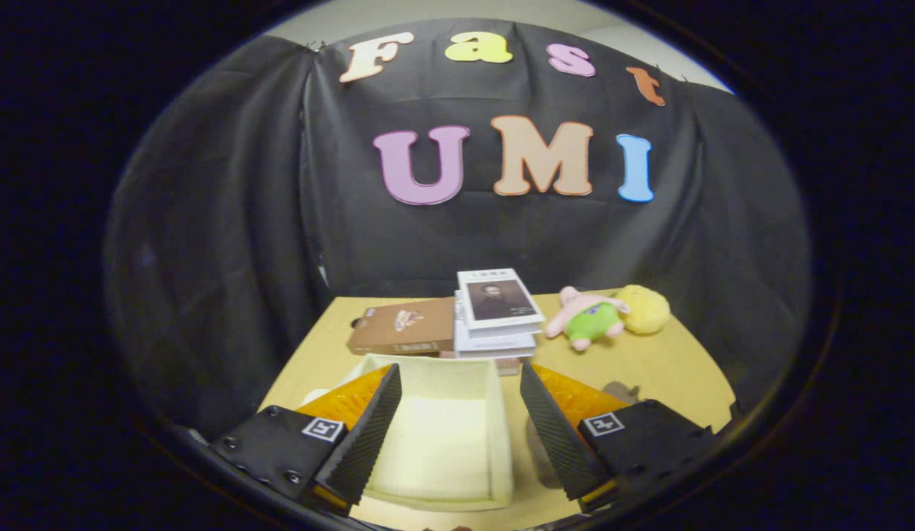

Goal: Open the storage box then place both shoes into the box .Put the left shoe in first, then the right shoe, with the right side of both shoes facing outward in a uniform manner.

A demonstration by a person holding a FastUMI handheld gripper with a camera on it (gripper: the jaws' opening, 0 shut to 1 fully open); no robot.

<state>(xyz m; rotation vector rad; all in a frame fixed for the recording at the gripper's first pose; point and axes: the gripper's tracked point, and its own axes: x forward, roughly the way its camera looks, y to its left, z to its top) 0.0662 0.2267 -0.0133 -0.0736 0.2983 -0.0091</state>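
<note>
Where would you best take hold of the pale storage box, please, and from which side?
Probably the near wall of the storage box, taken from above. It sits open-topped between the spread fingers of the gripper on the table, and its thin upright rim suits a pinch, one finger inside and one outside.

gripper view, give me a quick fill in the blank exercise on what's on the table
1. The gripper has its fingers ____, spread to either side of the pale storage box.
2. Beyond the box, a stack of books stands beside a ____ cardboard box.
3. The pink plush toy lies next to a ____ plush toy.
4. The inside of the storage box holds ____ shoes.

Missing words: open; brown; yellow; no
</note>
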